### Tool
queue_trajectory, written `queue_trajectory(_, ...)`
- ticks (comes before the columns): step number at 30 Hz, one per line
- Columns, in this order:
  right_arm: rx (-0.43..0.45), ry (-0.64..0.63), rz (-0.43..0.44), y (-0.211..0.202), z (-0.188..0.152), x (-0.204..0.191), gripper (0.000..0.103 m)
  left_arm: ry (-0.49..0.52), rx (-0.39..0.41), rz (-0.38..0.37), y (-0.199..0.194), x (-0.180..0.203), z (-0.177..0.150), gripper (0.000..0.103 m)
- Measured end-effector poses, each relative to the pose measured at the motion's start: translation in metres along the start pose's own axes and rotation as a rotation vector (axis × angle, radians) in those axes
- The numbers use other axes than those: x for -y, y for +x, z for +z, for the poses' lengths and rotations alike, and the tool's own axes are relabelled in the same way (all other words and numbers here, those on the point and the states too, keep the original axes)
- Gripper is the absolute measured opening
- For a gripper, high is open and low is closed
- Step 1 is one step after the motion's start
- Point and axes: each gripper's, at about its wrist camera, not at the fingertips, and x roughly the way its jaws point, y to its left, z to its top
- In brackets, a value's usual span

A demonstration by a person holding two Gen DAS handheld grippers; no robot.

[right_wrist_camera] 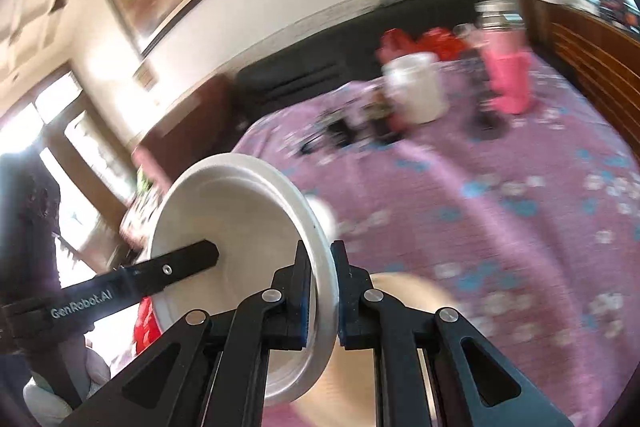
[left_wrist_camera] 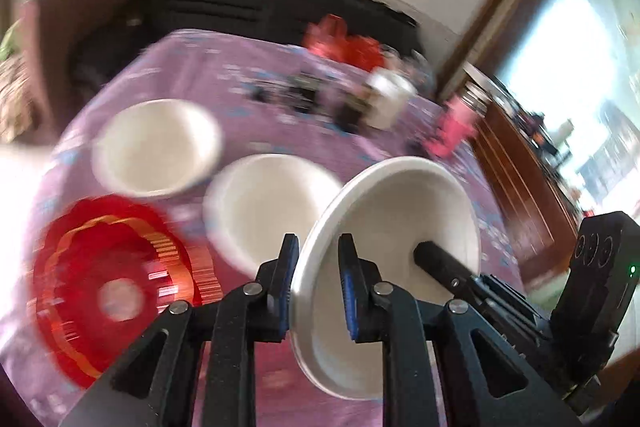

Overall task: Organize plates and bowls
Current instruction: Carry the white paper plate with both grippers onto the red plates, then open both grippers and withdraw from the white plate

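Observation:
Both grippers hold one white bowl [left_wrist_camera: 400, 211] tilted on edge above the purple tablecloth [left_wrist_camera: 240, 75]. My left gripper [left_wrist_camera: 318, 243] is shut on its near rim, and a finger of the right gripper [left_wrist_camera: 436, 261] reaches inside the bowl from the right. In the right wrist view my right gripper [right_wrist_camera: 320, 251] is shut on the opposite rim of the same bowl [right_wrist_camera: 240, 211], with a left gripper finger [right_wrist_camera: 188, 259] inside it. Two more white bowls [left_wrist_camera: 156, 147] [left_wrist_camera: 268, 203] and a red patterned plate [left_wrist_camera: 108, 287] lie on the table below.
A white jar [left_wrist_camera: 388, 99], a pink bottle [left_wrist_camera: 456, 127] and a red bag [left_wrist_camera: 340, 43] stand at the table's far end, with small dark items beside them. A cream dish [right_wrist_camera: 408, 295] lies under the right gripper. A wooden cabinet [left_wrist_camera: 520, 187] borders the right side.

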Motion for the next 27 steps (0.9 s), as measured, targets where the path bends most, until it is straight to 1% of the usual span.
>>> queue_trajectory(2,-0.041,-0.051,0.019,0.021,-0.007,-0.033,0.011,-0.057,0.018,0.040,-0.009,-0.035,0.000,0.020)
queue_trajectory(5,-0.121,-0.119,0.052,0.058,-0.023,-0.079,0.012,-0.134,0.023,0.095,-0.013,-0.083,-0.005,0.020)
queue_trajectory(8,-0.201,-0.176,0.058,0.098,-0.041,-0.116,0.012,-0.200,0.005,0.148,-0.006,-0.124,-0.012,0.020)
queue_trajectory(11,-0.260,-0.212,0.037,0.132,-0.051,-0.134,0.012,-0.266,-0.038,0.171,0.013,-0.157,-0.017,0.021)
queue_trajectory(13,-0.299,-0.230,0.023,0.153,-0.057,-0.142,0.012,-0.277,-0.062,0.190,0.025,-0.169,-0.019,0.023)
queue_trajectory(16,-0.330,-0.241,0.005,0.172,-0.061,-0.145,0.012,-0.271,-0.078,0.208,0.037,-0.177,-0.019,0.026)
queue_trajectory(19,-0.340,-0.253,-0.008,0.182,-0.065,-0.147,0.012,-0.268,-0.064,0.209,0.038,-0.184,-0.017,0.041)
queue_trajectory(20,-0.340,-0.264,-0.018,0.185,-0.066,-0.147,0.012,-0.268,-0.050,0.206,0.038,-0.183,-0.014,0.048)
queue_trajectory(21,-0.339,-0.272,-0.024,0.187,-0.065,-0.148,0.012,-0.270,-0.042,0.189,0.038,-0.181,-0.013,0.056)
queue_trajectory(22,-0.337,-0.282,-0.031,0.188,-0.067,-0.150,0.012,-0.273,-0.034,0.177,0.032,-0.187,-0.018,0.059)
queue_trajectory(23,-0.333,-0.290,-0.038,0.190,-0.068,-0.151,0.012,-0.270,-0.022,0.171,0.030,-0.185,-0.017,0.061)
queue_trajectory(27,-0.315,-0.291,-0.037,0.186,-0.069,-0.154,0.013,-0.256,0.023,0.157,0.008,-0.185,-0.023,0.061)
